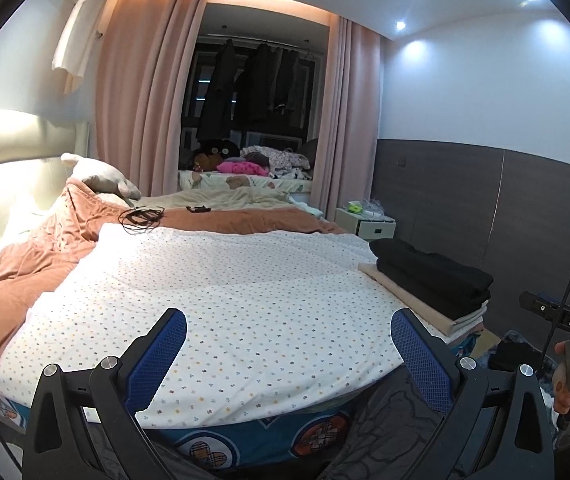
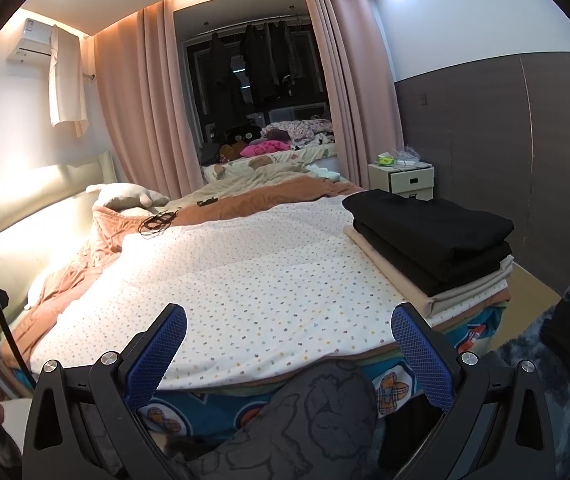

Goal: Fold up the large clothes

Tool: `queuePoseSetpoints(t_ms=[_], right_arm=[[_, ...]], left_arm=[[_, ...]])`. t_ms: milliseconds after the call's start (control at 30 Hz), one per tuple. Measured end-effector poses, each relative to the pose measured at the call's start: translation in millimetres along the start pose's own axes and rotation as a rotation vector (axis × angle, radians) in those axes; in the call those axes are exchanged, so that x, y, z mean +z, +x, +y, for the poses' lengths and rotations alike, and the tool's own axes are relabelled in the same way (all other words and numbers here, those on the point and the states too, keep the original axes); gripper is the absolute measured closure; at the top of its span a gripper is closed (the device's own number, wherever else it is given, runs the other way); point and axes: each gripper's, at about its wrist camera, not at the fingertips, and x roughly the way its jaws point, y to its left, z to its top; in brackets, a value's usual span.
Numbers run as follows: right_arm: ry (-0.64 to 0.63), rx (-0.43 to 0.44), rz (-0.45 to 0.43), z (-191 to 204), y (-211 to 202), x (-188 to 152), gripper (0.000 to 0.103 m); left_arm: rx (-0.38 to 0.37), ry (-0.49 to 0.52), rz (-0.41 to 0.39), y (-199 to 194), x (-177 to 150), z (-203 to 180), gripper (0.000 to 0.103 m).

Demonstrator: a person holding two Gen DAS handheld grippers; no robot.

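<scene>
you hold both claws wide and empty above the near edge of the bed [image 1: 245, 288]: left claw [image 1: 288, 354], right claw [image 2: 288, 354]. a folded stack of clothes [image 2: 437, 240] sits at the bed's right corner, its edge near the drop. nudging it could likely tip it to the floor.

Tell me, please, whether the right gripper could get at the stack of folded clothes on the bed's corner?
Probably yes: the right gripper is open, and nothing lies between it and the stack of folded clothes.
</scene>
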Motion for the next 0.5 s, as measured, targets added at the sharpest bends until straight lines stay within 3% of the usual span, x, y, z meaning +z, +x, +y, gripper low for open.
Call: queuePoseSetpoints(t_ms=[500], right_arm=[[0.012,-0.015,0.019,-3.6,7.7,-1.7,0.0]], left_arm=[[-0.013,0.0,-0.037,-5.1,-1.3,0.5,0.0]])
